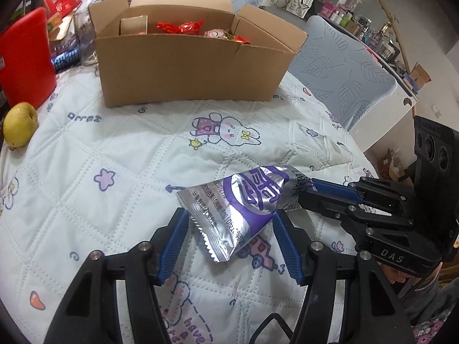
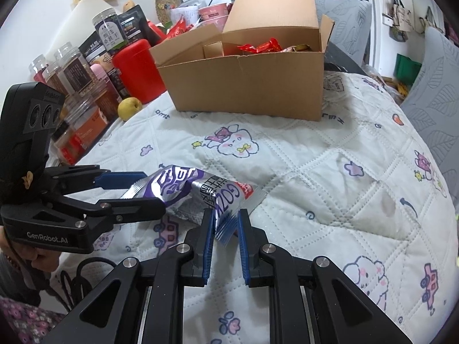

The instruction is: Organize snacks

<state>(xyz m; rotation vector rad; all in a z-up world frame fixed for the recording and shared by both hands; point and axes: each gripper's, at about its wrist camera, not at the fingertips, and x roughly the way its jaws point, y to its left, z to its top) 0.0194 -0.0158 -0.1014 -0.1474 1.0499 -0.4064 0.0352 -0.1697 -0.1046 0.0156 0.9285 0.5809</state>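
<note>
Snack packet (image 1: 243, 203), silver foil with purple print, one item, lifted just above the quilted cloth (image 1: 114, 154) and spanned between the two tools. Right gripper (image 2: 225, 218): clenched on the packet's crimped end, which stands pinched between its blue pads (image 2: 209, 229); in the left wrist view it reaches in from the right side and meets the packet's far end. Left gripper (image 1: 231, 220): jaws parted, the packet's other end lying between the blue fingers (image 1: 175, 238) with a gap showing on both sides, so released rather than gripping; whether either pad brushes the foil cannot be told. Beyond both tools, straight ahead and well apart from the packet, stands a cardboard box (image 1: 189, 68), flaps raised, already holding red-wrapped sweets (image 1: 179, 27) and a small carton (image 1: 133, 24). Ahead and to the left of the left gripper: a yellow-green fruit (image 1: 20, 124) on the cloth's edge and a red container (image 1: 25, 57) behind it; ahead-left of the right gripper, a row of clear jars (image 2: 77, 80). Step in hand, as judged: a packet carried by one end, the other tool positioned around it, on its way to the box. Next move calls for either closing the left jaws on the free end or withdrawing them, then carrying the packet forward over the box's near wall and letting go inside.
</note>
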